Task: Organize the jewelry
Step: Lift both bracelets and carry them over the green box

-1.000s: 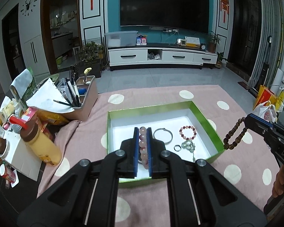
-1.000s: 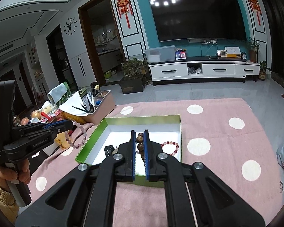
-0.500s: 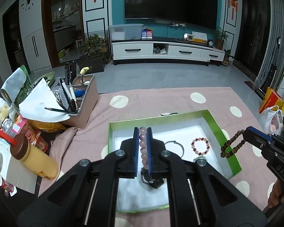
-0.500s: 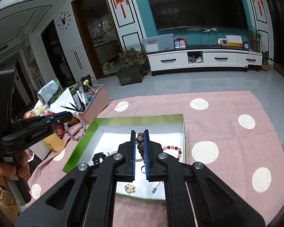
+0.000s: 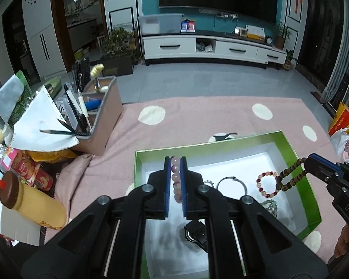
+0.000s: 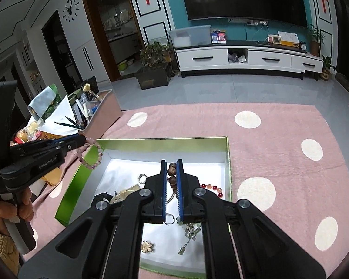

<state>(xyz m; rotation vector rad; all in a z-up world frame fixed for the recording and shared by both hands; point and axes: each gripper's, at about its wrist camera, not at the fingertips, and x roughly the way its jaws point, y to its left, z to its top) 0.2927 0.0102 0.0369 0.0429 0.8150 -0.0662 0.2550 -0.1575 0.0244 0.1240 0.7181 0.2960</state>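
My left gripper [image 5: 175,161] is shut on a pale pink bead bracelet [image 5: 176,177], held above the left part of the green-rimmed white box [image 5: 204,147]. From the right wrist view that bracelet [image 6: 93,154] hangs as a loop over the box's left wall. My right gripper [image 6: 172,164] is shut on a brown wooden bead bracelet [image 6: 172,174], which dangles [image 5: 289,175] over the box's right side. In the box lie a red bead bracelet [image 5: 266,184], a silver bangle [image 5: 231,182], a black watch [image 5: 195,231] and several small charms [image 6: 147,246].
The box [image 6: 165,140] sits on a pink cloth with cream dots [image 6: 247,119]. A pen organiser [image 5: 100,121], papers, snack packets and a yellow bottle [image 5: 32,201] crowd the left. A plastic bag [image 5: 347,143] lies at the right. A hand [image 6: 10,205] holds the left gripper's handle.
Both grippers moved forward and down over the box, each still holding its bracelet. The box now fills more of both views.
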